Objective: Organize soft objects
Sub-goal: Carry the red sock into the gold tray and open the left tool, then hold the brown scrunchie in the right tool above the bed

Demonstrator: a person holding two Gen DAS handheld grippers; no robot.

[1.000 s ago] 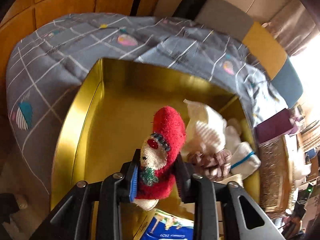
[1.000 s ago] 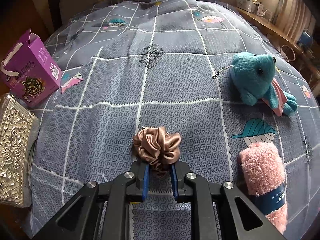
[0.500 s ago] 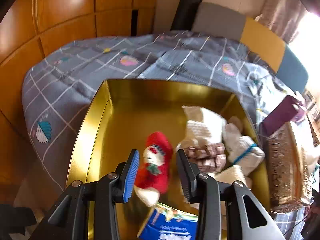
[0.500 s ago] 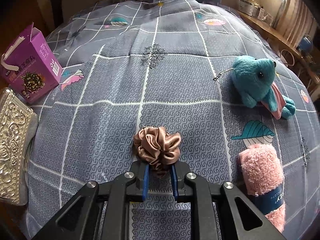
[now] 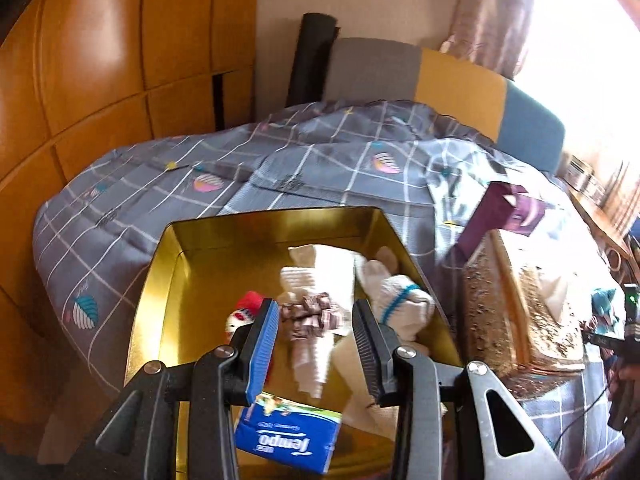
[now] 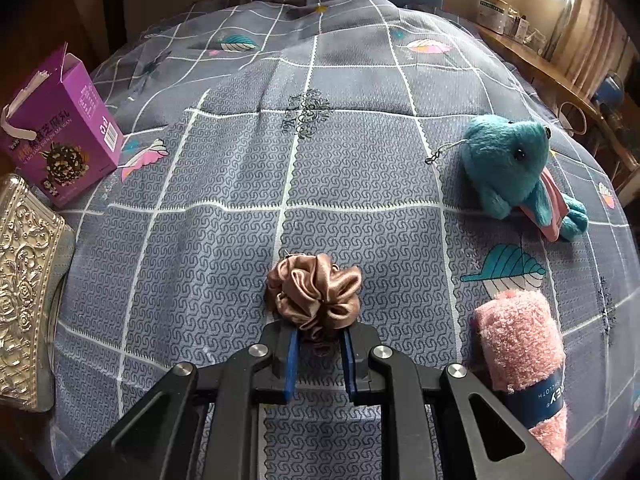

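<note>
In the left wrist view my left gripper (image 5: 314, 320) hangs open above a gold tin (image 5: 160, 280) on the bed, nothing between its fingers. Down in the tin lie a red Santa sock (image 5: 244, 310), white socks (image 5: 394, 296), a brown checked scrunchie (image 5: 310, 318) and a blue tissue pack (image 5: 288, 438). In the right wrist view my right gripper (image 6: 318, 340) is shut on a brown satin scrunchie (image 6: 316, 294) resting on the grey checked bedspread (image 6: 224, 248). A teal plush toy (image 6: 516, 168) and a rolled pink cloth (image 6: 524, 360) lie to its right.
A purple carton (image 6: 60, 132) and an embossed silver tin lid (image 6: 24, 288) sit at the left of the right wrist view. The same lid (image 5: 520, 308) stands right of the gold tin. Wooden panelling (image 5: 100, 80) and a padded headboard (image 5: 440, 80) border the bed.
My left gripper has opened and let the red Santa sock drop into the gold tin, then pulled up and back from it. The right gripper has stayed still on the satin scrunchie.
</note>
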